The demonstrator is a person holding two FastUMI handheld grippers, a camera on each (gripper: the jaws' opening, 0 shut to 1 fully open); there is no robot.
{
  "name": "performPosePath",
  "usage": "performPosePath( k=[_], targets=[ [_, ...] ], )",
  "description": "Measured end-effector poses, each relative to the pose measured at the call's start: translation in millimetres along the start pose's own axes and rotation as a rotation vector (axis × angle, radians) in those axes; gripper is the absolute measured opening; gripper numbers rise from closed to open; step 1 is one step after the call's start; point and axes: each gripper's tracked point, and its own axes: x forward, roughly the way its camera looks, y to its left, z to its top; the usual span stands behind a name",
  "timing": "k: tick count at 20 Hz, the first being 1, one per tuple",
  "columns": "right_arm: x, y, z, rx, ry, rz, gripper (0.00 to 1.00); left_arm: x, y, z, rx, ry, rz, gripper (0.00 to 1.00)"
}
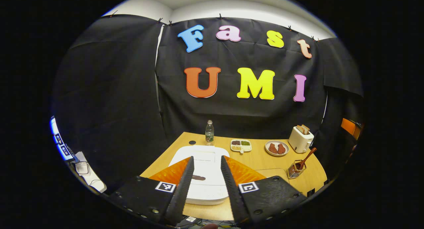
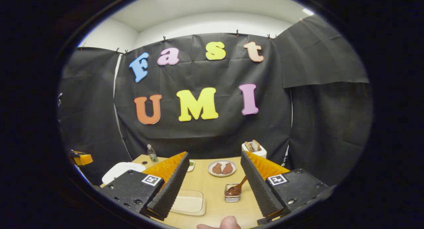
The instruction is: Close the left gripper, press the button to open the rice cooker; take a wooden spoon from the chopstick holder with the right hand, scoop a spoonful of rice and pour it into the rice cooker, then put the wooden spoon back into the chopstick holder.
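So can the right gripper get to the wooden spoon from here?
Probably yes. The right gripper is open, and the wooden spoon stands in the chopstick holder straight ahead between its fingers, handle leaning free, with bare table in between.

Wooden spoon (image 1: 306, 157) stands in chopstick holder (image 1: 295, 170), right of rice cooker (image 1: 205, 176).

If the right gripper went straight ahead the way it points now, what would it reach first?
Most likely the chopstick holder with the wooden spoon in it, standing between the open fingers of the right gripper. The plate lies beyond. Depth is hard to judge here.
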Motion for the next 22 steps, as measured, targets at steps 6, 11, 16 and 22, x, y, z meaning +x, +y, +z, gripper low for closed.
performPosePath(
  k=[6, 11, 16, 22],
  targets=[
    [15, -12, -8, 0.017, 0.022, -0.013, 1.0, 35, 19, -32, -0.022, 0.145, -0.012, 0.06],
    [26, -24, -16, 0.023, 0.045, -0.035, 1.0, 58, 28, -54, -0.132, 0.224, -0.032, 0.0],
    [35, -33, -24, 0.009, 0.07, -0.054, 1.0, 93, 31, -84, -0.128, 0.305, -0.035, 0.06],
    [45, -39, -29, -0.014, 0.097, -0.068, 0.96, 123, 33, -115, -0.121, 0.381, -0.025, 0.0]
  ],
)
